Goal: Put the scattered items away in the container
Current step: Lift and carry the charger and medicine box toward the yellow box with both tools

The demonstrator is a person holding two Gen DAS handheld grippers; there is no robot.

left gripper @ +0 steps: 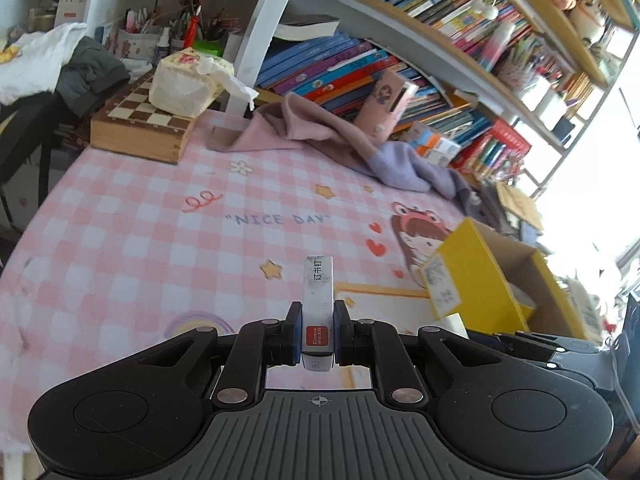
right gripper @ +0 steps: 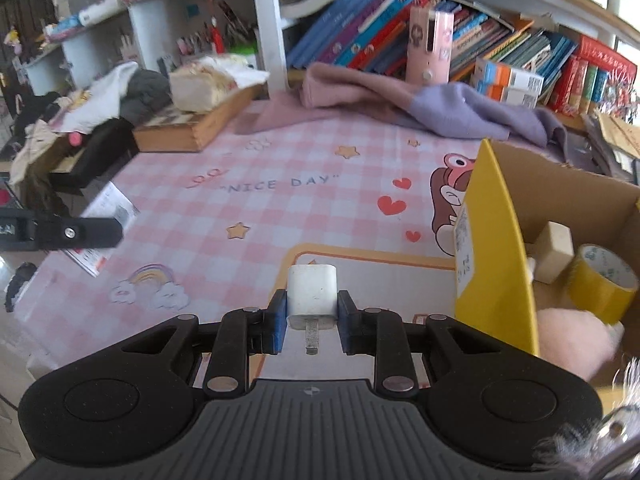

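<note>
Left gripper (left gripper: 317, 330) clamps a staple box (left gripper: 317, 304); right gripper (right gripper: 312, 312) clamps a white charger (right gripper: 312, 295). Both held above the table, box (right gripper: 492, 264) right. Risk: either snagging the raised yellow flap, slipping out.

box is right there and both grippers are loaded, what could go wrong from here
The yellow flap stands between the charger and the box opening; a low approach could catch it and tip the box. The staples stick out far ahead of the left gripper, so a bump might twist them loose. The tape and block already fill that corner.
</note>
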